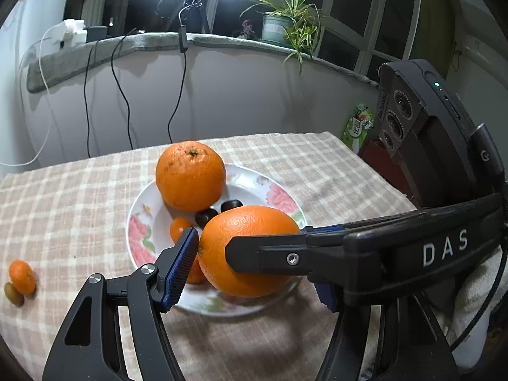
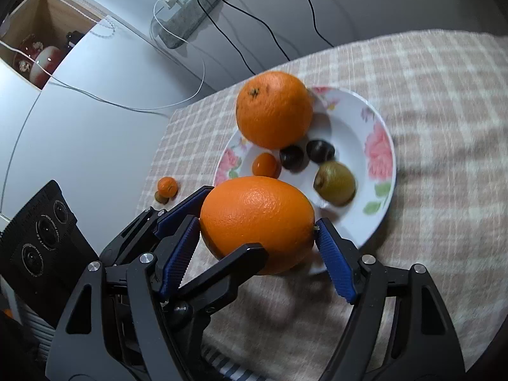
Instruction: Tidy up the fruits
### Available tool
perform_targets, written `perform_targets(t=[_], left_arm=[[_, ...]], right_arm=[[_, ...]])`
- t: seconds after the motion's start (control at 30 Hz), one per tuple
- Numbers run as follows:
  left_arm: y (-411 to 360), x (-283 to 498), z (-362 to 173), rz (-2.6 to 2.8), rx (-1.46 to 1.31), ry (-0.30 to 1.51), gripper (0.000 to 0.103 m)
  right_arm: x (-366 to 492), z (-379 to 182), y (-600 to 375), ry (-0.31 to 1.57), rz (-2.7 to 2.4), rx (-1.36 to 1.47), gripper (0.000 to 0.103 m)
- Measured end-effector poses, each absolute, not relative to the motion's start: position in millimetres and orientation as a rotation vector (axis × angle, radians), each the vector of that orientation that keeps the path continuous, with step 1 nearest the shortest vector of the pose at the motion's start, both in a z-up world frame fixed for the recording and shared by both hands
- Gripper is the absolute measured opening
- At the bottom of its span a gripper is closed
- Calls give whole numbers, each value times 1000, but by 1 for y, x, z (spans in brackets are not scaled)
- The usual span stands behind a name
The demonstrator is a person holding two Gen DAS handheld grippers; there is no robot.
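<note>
we see the big orange caught between both claws at once, over the plate's near rim. the right claw pinches it across its long, sideways axis; the left claw pinches it crosswise. count: 2 big oranges, 2 small oranges, 2 dark fruits, 1 green fruit, plus 1 small greenish fruit out on the tabletop.

Two oranges on the plate, near one between both jaws, perhaps overhanging the rim
</note>
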State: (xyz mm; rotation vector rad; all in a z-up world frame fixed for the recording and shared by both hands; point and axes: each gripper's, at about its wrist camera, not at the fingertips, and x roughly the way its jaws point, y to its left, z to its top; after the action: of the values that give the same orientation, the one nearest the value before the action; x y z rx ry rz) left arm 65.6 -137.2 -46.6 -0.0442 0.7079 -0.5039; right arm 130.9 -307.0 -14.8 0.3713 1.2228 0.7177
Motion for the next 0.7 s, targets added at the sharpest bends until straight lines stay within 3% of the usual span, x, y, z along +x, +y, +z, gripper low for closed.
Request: perform_targets(t=[0.7], left_arm=[[-133, 67, -43, -528, -101, 722, 69]], right_arm=[[148, 9, -338, 1098, 689, 358, 78]])
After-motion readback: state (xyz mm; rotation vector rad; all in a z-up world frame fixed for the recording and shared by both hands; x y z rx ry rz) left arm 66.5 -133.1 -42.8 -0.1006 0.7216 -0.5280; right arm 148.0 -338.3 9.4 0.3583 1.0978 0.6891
